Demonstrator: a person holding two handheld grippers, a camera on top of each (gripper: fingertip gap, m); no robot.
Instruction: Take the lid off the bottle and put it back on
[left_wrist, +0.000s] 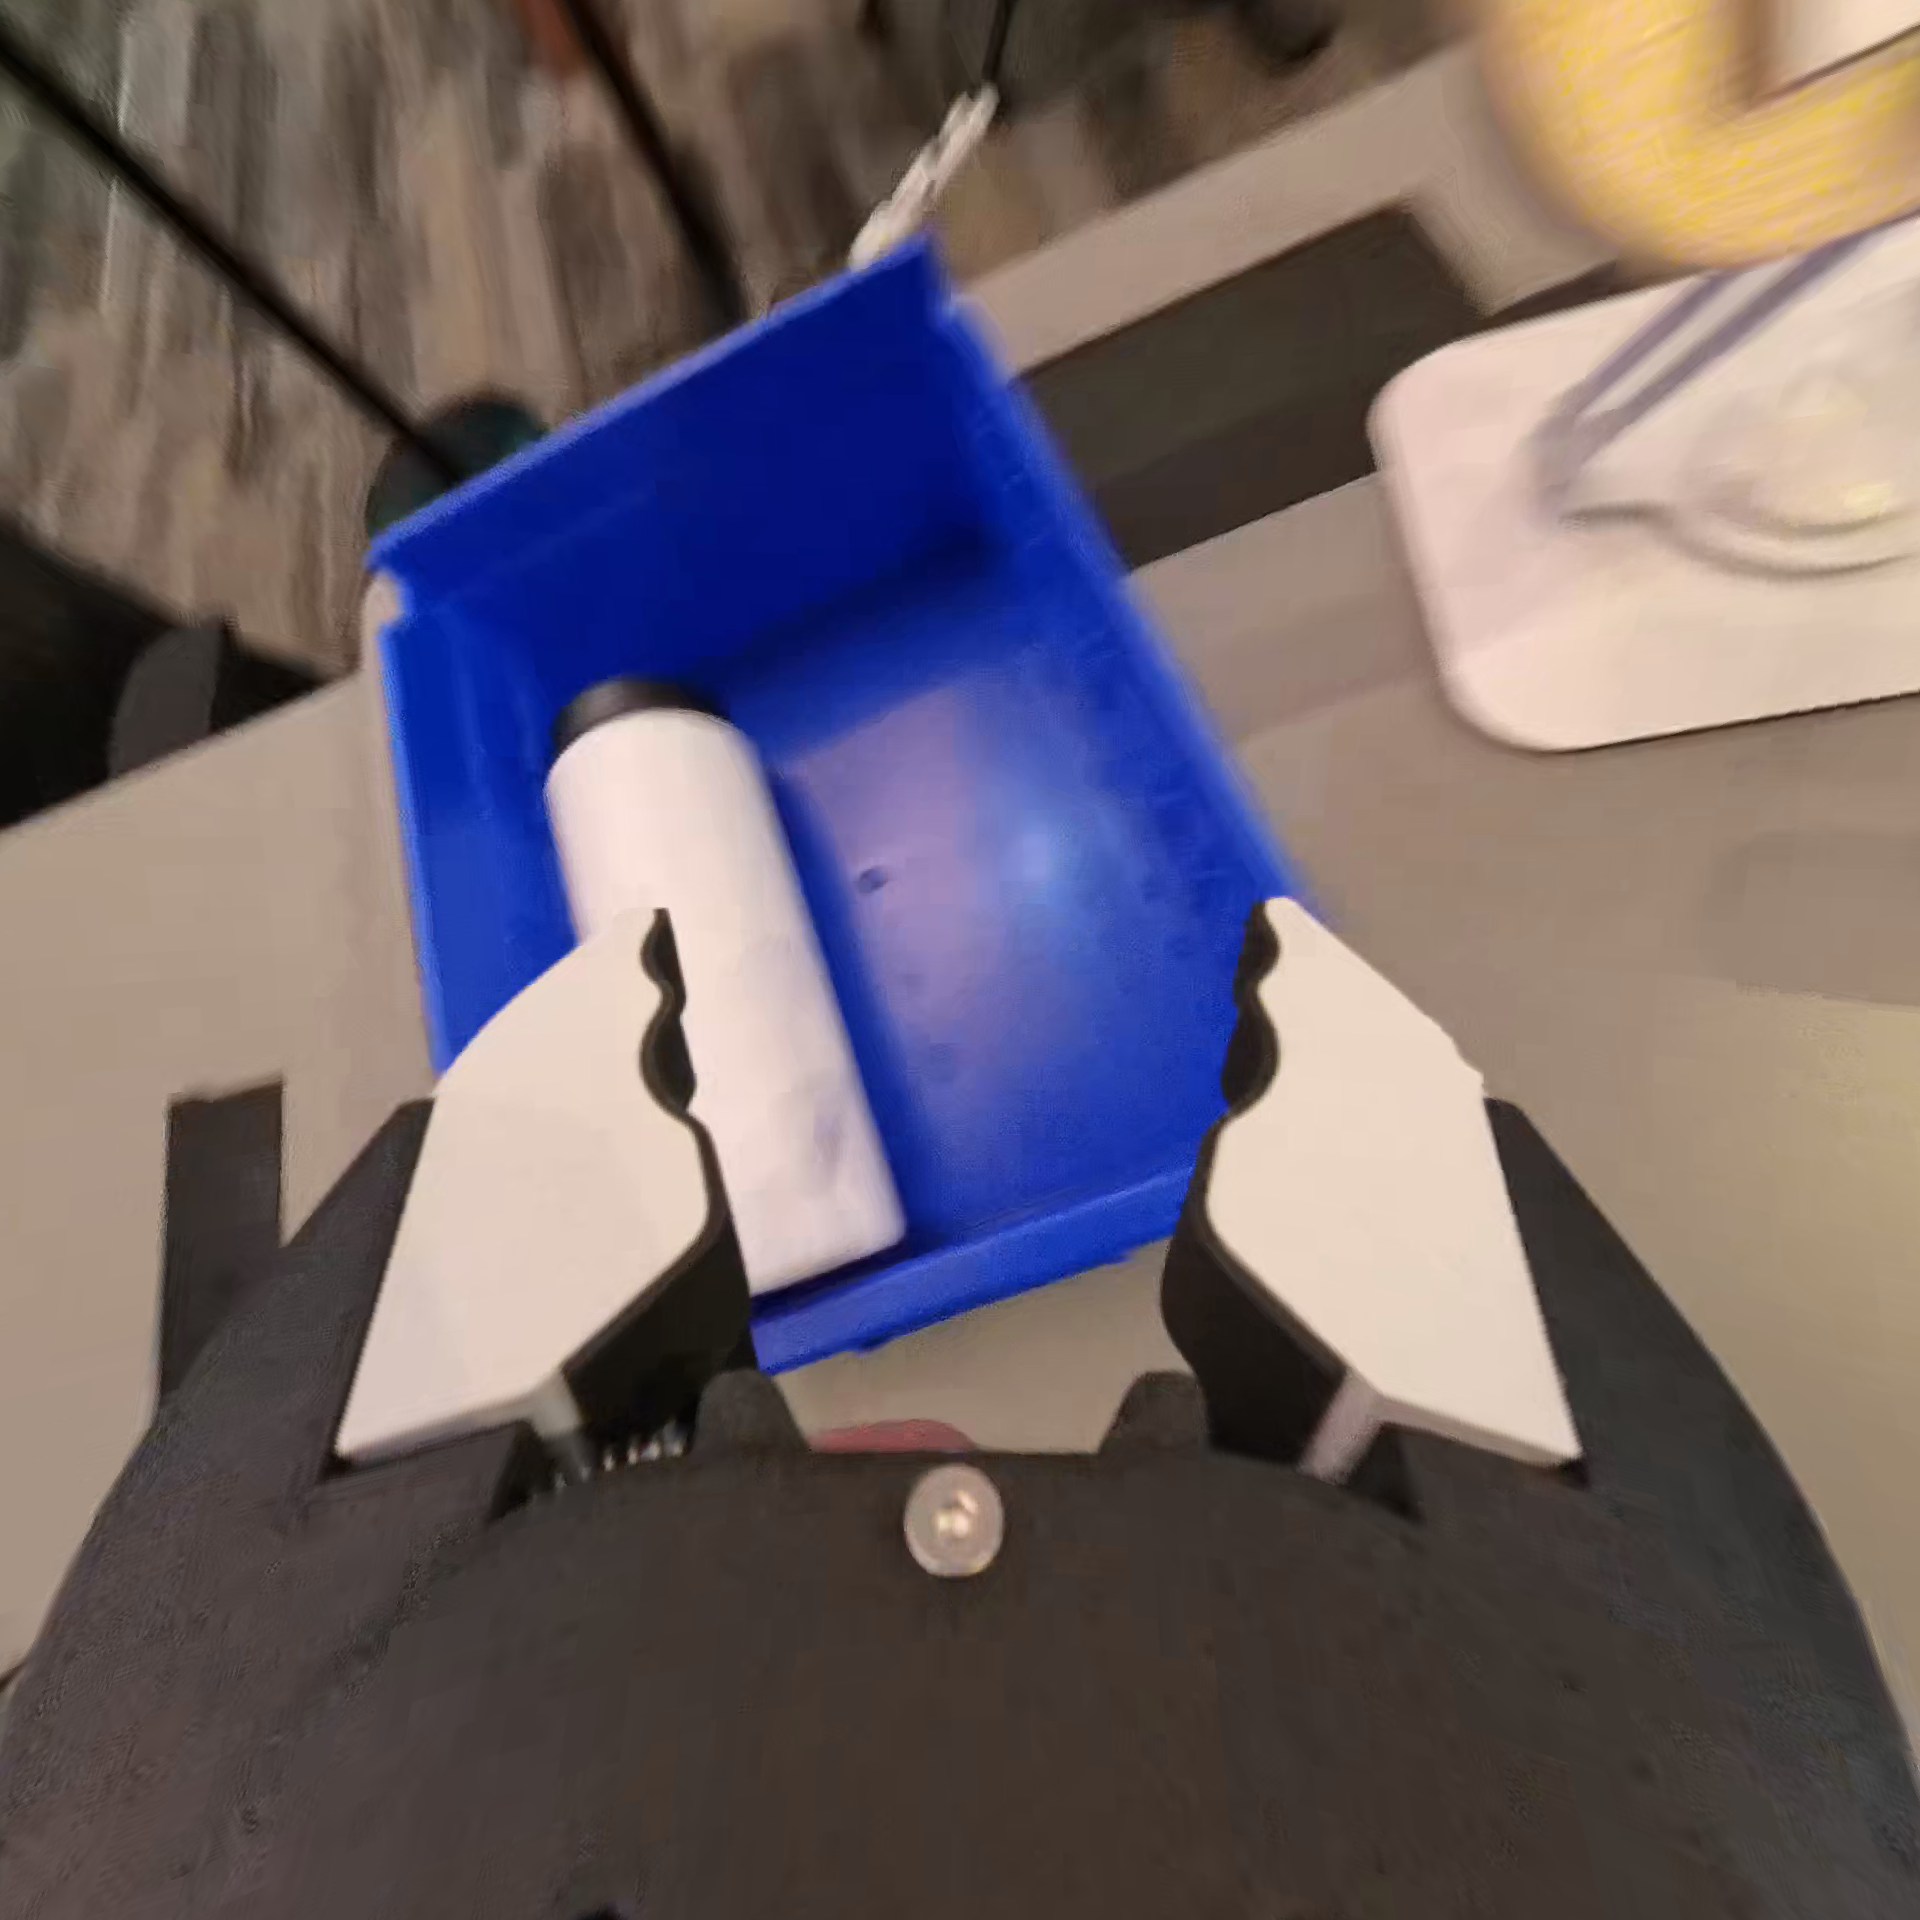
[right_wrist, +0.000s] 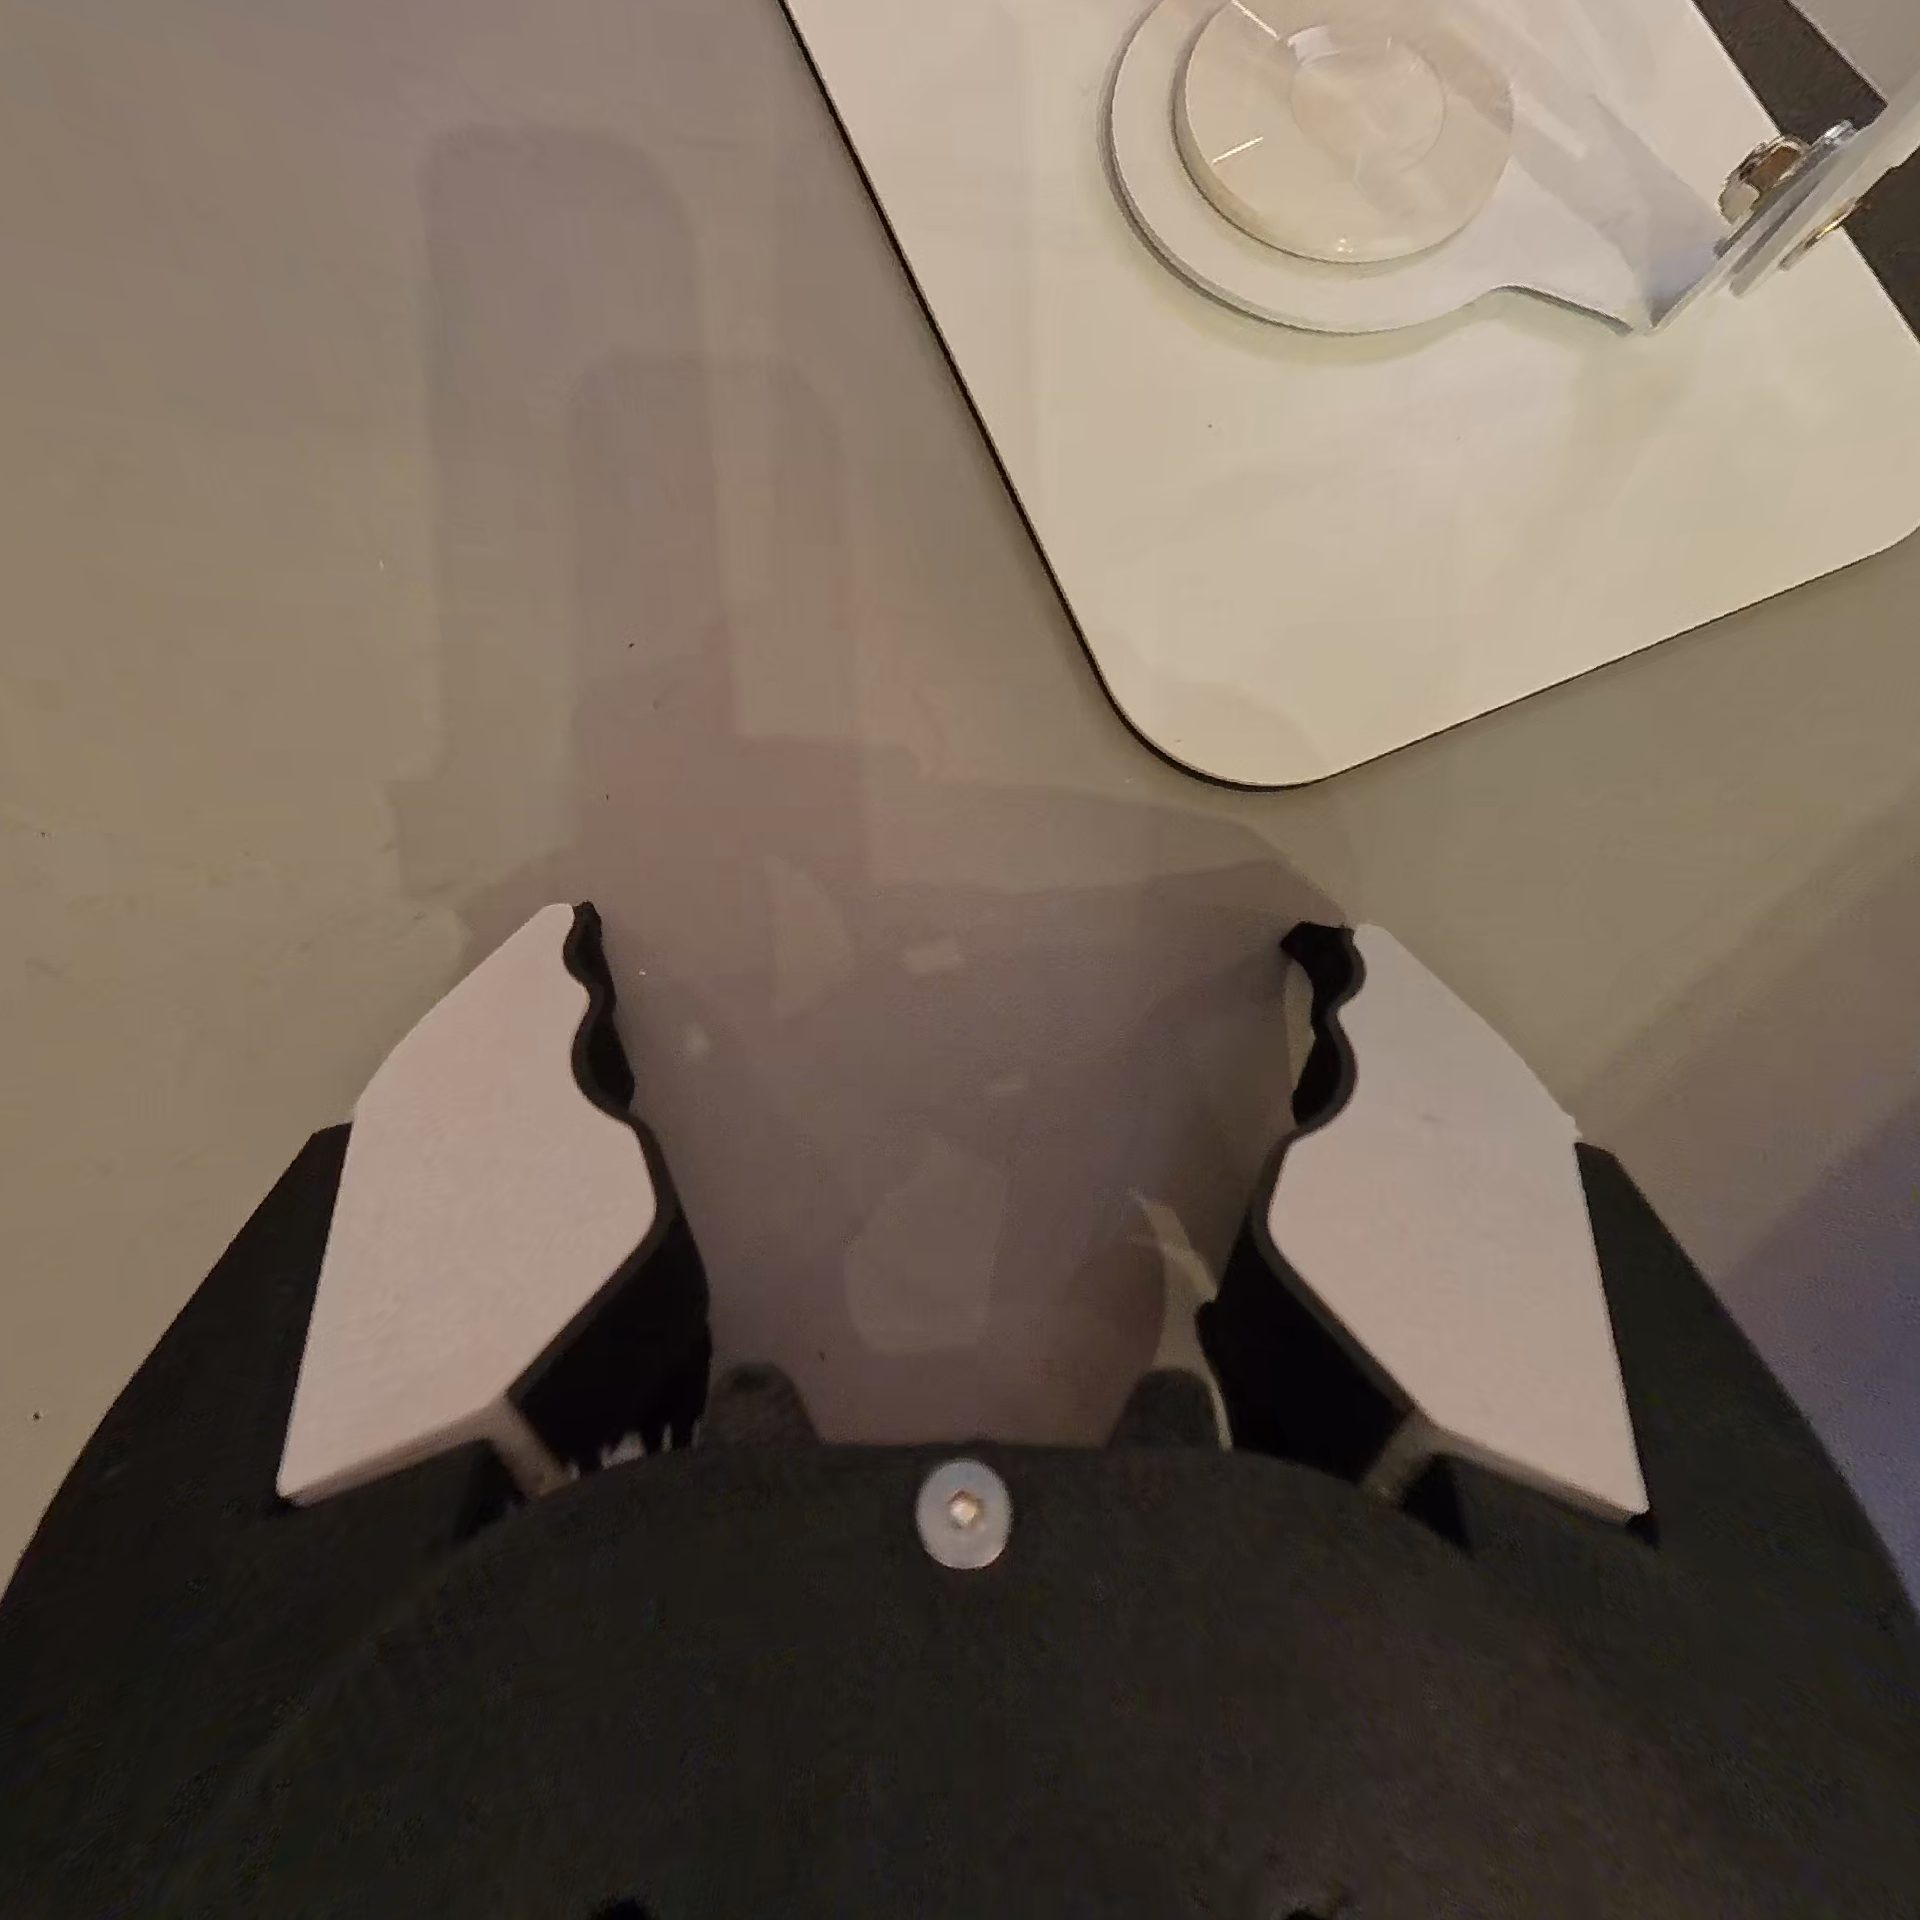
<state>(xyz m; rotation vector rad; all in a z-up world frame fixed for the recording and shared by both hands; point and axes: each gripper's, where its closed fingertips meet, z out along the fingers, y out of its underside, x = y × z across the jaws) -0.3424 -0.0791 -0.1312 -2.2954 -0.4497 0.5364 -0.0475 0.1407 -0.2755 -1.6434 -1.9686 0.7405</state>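
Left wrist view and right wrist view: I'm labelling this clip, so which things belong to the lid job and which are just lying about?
Belongs to the job:
- white bottle, lying in the bin
- its black lid, still on
- left gripper, open
- right gripper, open

Just lying about:
- blue bin holding the bottle
- white board with a clear stand
- grey table

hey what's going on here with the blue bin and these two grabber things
A person holds a gripper in each hand. The left gripper hovers over a blue bin on the grey table, jaws open, holding nothing. A white bottle lies on its side in the bin, its dark lid still on. The right gripper is off over bare table near a white board, jaws open and empty. The left view is blurred.
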